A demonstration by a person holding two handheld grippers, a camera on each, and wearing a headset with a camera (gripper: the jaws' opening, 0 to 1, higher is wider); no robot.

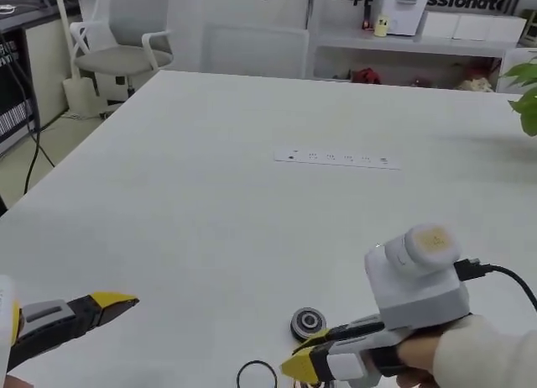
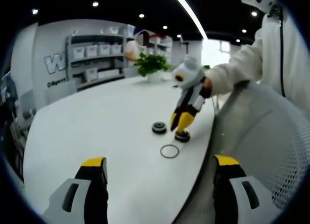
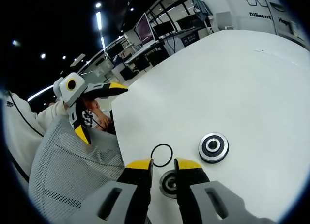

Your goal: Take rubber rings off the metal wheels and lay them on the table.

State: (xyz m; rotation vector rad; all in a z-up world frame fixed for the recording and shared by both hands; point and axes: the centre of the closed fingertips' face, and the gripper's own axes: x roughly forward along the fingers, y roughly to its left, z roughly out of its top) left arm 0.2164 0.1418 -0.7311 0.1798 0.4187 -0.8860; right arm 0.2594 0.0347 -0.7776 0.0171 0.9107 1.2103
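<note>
Two metal wheels and one loose black rubber ring lie near the table's front edge. One wheel with a dark rim lies flat and free; it is also in the right gripper view and the left gripper view. My right gripper has its jaws drawn close on either side of the second wheel, which rests on the table. The loose ring lies just past those fingertips. My left gripper hangs wide open and holds nothing, well off to the left.
The white table stretches far ahead, with a flush socket strip in its middle. A white office chair stands at the far left, shelves with boxes line the back wall, and a green plant sits at the right edge.
</note>
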